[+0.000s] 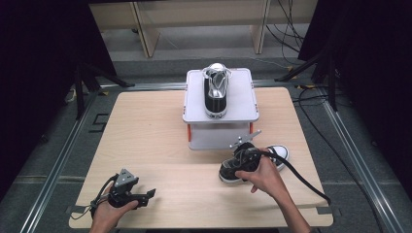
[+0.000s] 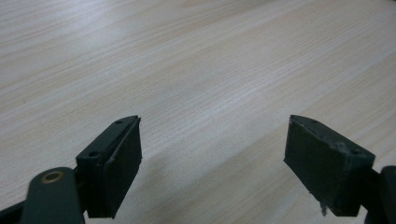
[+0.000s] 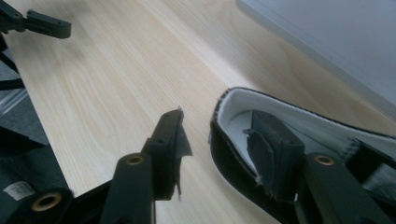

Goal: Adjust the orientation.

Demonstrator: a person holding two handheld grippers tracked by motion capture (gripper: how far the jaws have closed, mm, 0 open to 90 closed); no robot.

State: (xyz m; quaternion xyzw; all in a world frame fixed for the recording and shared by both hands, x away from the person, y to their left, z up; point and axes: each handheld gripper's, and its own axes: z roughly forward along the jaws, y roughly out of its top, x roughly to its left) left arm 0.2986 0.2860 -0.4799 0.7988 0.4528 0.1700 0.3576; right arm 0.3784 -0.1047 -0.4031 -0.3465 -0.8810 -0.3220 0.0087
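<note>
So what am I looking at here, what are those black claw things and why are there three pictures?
A person sits at a wooden table holding a hand-operated tool in each hand. The high view looks down from above; the other two pictures come from cameras riding on each tool. The left tongs are open over bare wood, holding nothing. The right tongs are open astride the heel wall of a black sneaker lying on the table: one jaw inside the shoe, one outside, not yet closed. A matching sneaker stands on a small white two-level rack at the table's far side.
</note>
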